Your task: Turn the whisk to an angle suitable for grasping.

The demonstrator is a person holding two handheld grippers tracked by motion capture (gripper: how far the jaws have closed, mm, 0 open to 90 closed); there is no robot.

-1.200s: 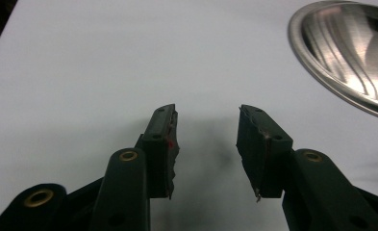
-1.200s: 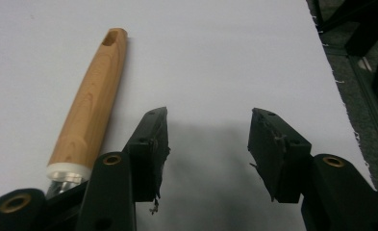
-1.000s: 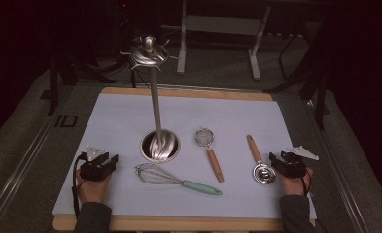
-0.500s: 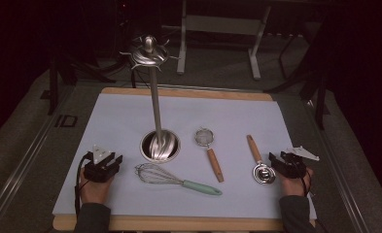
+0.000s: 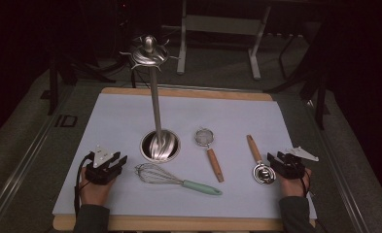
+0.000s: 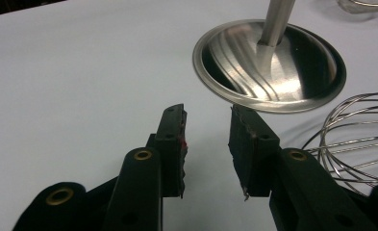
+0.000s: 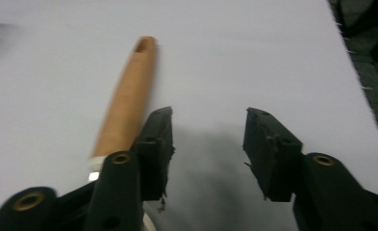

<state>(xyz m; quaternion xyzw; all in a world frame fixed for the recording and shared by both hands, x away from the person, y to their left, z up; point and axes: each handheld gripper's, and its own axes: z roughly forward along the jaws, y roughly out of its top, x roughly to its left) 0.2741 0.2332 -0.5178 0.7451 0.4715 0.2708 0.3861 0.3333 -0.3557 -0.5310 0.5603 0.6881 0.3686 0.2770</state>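
Note:
A tall metal stand (image 5: 155, 104) with a hooked crown rises from its round base (image 5: 160, 145) on the pale mat. A wire whisk (image 5: 179, 180) with a mint handle lies in front of it. My left gripper (image 5: 119, 161) rests left of the whisk, open; its jaws have just been closing with nothing between them (image 6: 207, 113), and they point at the stand's base (image 6: 268, 65). My right gripper (image 5: 272, 158) is open beside a wooden-handled spoon (image 5: 259, 165). Its jaws have just been closing on nothing (image 7: 208, 115), and the spoon's handle (image 7: 126, 96) lies outside the left jaw.
A small strainer (image 5: 209, 150) with a wooden handle lies between the stand and the spoon. Whisk wires (image 6: 355, 130) curve to the right of my left jaws. The mat (image 5: 227, 116) covers a wooden board, with dark floor and a frame's legs beyond.
The left gripper has turned a little, so its grey plate now shows on top, and it has edged toward the whisk. The right gripper has stayed in place.

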